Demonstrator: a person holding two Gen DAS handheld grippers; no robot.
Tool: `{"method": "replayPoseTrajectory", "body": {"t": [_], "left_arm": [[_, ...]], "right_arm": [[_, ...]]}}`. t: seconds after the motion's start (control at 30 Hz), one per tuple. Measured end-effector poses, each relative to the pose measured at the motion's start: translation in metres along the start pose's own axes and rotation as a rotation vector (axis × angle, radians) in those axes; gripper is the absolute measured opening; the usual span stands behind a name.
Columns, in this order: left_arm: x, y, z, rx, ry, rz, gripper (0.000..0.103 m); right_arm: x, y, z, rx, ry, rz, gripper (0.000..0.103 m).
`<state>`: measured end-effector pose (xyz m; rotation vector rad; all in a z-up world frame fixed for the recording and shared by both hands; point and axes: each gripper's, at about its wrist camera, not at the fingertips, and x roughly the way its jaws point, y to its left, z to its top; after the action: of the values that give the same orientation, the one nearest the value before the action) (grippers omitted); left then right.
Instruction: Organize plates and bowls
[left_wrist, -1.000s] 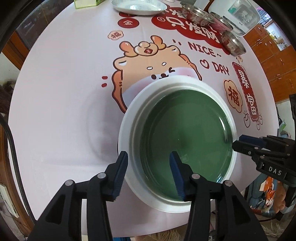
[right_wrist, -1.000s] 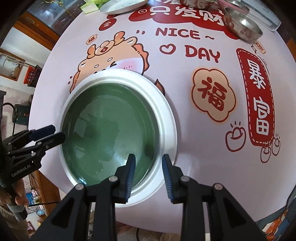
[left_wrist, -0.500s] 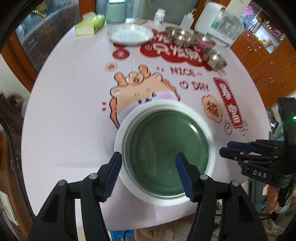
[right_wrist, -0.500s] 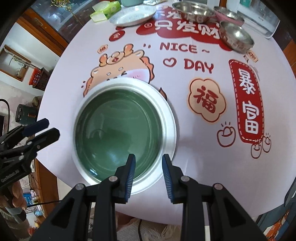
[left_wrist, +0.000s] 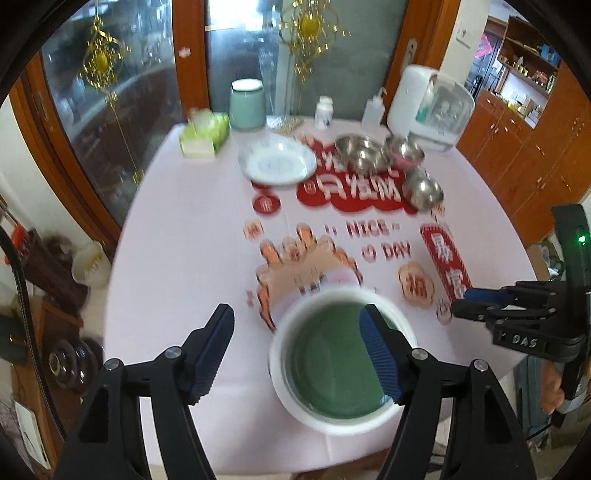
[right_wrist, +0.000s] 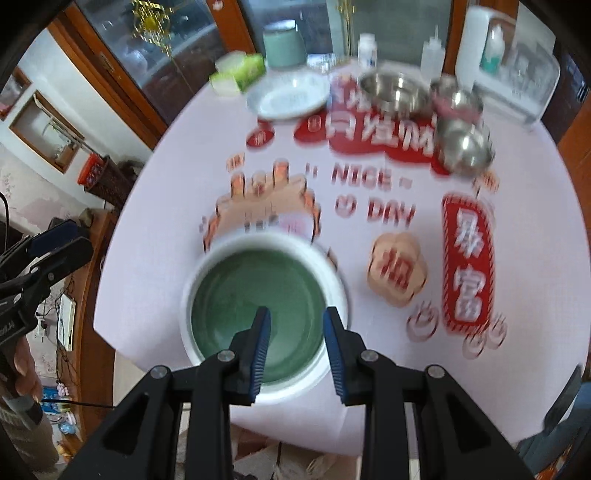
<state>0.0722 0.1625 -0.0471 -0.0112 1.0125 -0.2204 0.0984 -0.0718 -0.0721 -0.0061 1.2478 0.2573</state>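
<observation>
both grippers apart over green dish

left gripper (left_wrist: 297, 345) spread wide, empty, raised above the table (left_wrist: 184, 258); right gripper (right_wrist: 297, 343) parted more narrowly, empty too, hung over the near rim. next in size: green plate (right_wrist: 258, 299) nested in a white plate (right_wrist: 338, 284), at the near edge. farther back: patterned white plate (left_wrist: 277, 162), then three steel bowls (left_wrist: 362, 151) clustered at far right. much blurred.

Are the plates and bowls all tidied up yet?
Not yet. The green plate already sits in the white plate near the edge. Both tools, left and right, are open, holding nothing. The patterned plate and metal bowls wait, unstacked, at the back.
</observation>
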Motion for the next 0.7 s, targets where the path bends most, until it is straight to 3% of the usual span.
{"method": "replayPoseTrajectory", "body": {"t": [0.23,0.37,0.53,0.7], "left_arm": [[-0.007,0.013,0.085,0.0,-0.069,0.054,0.071],[0.013,0.022,0.141,-0.01,-0.081,0.086,0.071],[0.065,0.044,0.201,-0.055,-0.067,0.126,0.071],[0.133,0.073,0.239,-0.141,-0.03,0.129,0.071]], "right_arm": [[-0.039,-0.021,0.086,-0.045,-0.123,-0.052,0.03],[-0.044,-0.039,0.141,-0.058,-0.173,-0.067,0.03],[-0.013,-0.067,0.207,-0.046,-0.176,-0.065,0.03],[0.041,-0.086,0.26,-0.025,-0.147,-0.014,0.03]]}}
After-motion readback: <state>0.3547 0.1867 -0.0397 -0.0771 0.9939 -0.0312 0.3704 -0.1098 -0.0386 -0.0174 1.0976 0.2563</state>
